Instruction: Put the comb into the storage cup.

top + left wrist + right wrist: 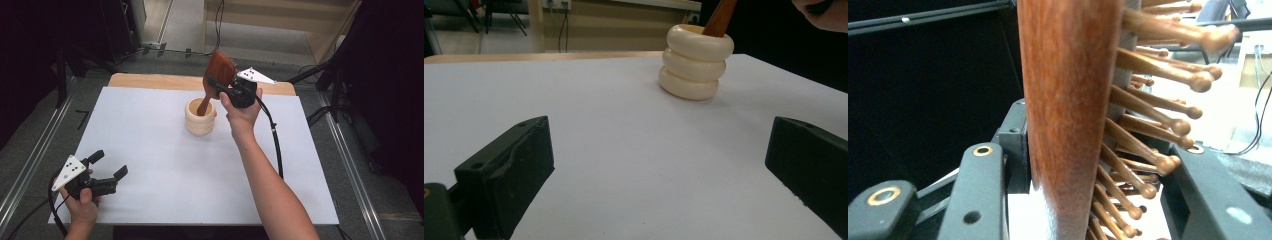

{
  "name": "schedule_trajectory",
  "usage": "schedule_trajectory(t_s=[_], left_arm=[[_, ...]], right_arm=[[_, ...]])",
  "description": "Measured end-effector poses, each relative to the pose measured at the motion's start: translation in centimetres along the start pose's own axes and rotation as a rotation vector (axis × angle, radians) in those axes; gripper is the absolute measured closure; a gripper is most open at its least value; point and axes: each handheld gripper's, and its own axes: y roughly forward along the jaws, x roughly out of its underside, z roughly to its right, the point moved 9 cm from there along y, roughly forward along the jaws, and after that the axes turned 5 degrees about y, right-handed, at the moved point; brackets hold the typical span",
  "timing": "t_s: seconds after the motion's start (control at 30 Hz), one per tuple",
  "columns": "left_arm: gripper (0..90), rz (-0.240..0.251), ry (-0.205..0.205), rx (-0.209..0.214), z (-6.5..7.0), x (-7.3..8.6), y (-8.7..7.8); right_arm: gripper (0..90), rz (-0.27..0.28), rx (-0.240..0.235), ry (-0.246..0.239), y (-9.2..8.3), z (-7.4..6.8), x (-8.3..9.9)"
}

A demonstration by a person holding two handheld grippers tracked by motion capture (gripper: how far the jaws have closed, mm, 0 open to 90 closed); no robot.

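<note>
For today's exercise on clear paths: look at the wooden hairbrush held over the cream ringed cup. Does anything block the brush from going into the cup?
Nothing visible does. The right gripper is shut on the hairbrush, whose handle tip already sits inside the open mouth of the cup. The left gripper rests open, well away near the table's front corner.

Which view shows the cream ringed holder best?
The left gripper view: the cream ringed holder stands whole and side-on, its three stacked rings clear, with the brush handle inside. The high view shows the holder smaller, from above. The right gripper view shows the wooden hairbrush instead.
</note>
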Motion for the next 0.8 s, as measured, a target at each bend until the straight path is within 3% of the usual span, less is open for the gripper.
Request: schedule_trajectory(t_s=[0.8], left_arm=[[0.0, -0.002, 0.003, 0.012, 0.1, 0.0, 0.0]], right_arm=[[51.7, -0.023, 0.031, 0.092, 1.9, 2.3, 5.0]])
